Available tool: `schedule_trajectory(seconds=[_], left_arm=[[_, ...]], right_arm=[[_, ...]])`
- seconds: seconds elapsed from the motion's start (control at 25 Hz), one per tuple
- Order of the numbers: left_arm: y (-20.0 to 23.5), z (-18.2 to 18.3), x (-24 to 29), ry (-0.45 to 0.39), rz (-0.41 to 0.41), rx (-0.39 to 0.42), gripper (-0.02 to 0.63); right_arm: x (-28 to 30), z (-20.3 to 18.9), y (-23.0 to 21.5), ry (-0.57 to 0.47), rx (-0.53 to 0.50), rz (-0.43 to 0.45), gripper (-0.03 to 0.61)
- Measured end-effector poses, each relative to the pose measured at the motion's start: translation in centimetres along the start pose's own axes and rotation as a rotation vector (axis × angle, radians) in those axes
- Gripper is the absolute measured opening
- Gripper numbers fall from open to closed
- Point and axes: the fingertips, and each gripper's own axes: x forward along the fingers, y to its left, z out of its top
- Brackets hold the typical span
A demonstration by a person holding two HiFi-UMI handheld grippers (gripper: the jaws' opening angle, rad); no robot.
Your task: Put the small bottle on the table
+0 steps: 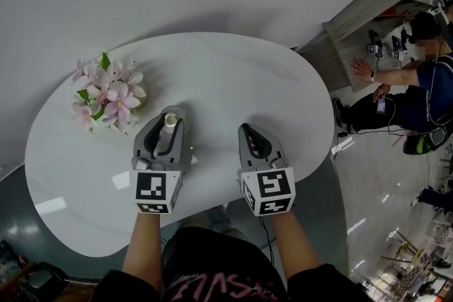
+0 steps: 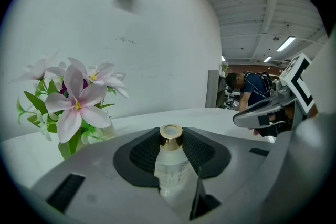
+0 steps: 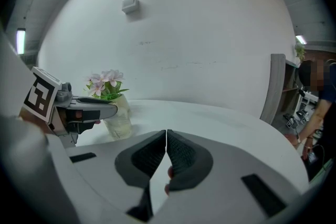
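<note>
One white oval table [image 1: 233,74] is taking up most of the head view, and both grippers are hovering over its near edge. Off to the right, well apart from the table, a person [image 1: 425,81] is leaning at a bench. There are two grippers. The left gripper [image 1: 170,115] is holding the one small bottle [image 2: 170,162], its fingers [image 2: 142,153] standing wide and pressing on the clear body from both sides. The right gripper [image 1: 248,132] is waiting just beside it with its fingers together and nothing between them. One vase [image 3: 118,118] of pink flowers [image 1: 106,94] is standing on the table to the left, near the left gripper but not touching it.

The bottle is lying along the fingers, not across them: its gold cap [image 2: 170,135] is pointing forward toward the fingertips and its base is facing back toward the hand. It is being carried over the table, and I cannot tell whether it is touching the top. By my reading, the left hand is having to tip the bottle base-down before letting go, on the bare table ahead
</note>
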Motion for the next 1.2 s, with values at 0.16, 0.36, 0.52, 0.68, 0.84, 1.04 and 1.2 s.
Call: schedule_trajectory(seconds=[0.16, 0.36, 0.52, 0.68, 0.84, 1.04, 1.2], left_arm=[[-0.4, 0.0, 0.0, 0.015, -0.022, 0.015, 0.130], [-0.7, 0.3, -0.4, 0.011, -0.024, 0.034, 0.161], [-0.5, 0.7, -1.0, 0.005, -0.011, 0.023, 0.161], [-0.4, 1.3, -1.9, -0.014, 0.009, 0.025, 0.161], [-0.3, 1.9, -3.0, -0.036, 0.037, 0.016, 0.161], [-0.9, 2.2, -4.5, -0.046, 0.050, 0.022, 0.157], [-0.7, 2.2, -6.1, -0.049, 0.076, -0.005, 0.115]], right_arm=[[-0.2, 0.2, -0.1, -0.005, 0.001, -0.003, 0.067], [-0.6, 0.5, 0.0, -0.013, -0.002, -0.006, 0.067], [-1.3, 0.9, 0.1, -0.022, -0.004, -0.008, 0.067], [-2.2, 1.1, 0.1, -0.032, -0.004, -0.014, 0.067], [-3.1, 1.3, 0.4, -0.039, -0.005, -0.014, 0.067], [-4.7, 1.8, 0.7, -0.065, -0.009, -0.016, 0.067], [-6.1, 2.5, 0.9, -0.093, -0.017, -0.017, 0.067]])
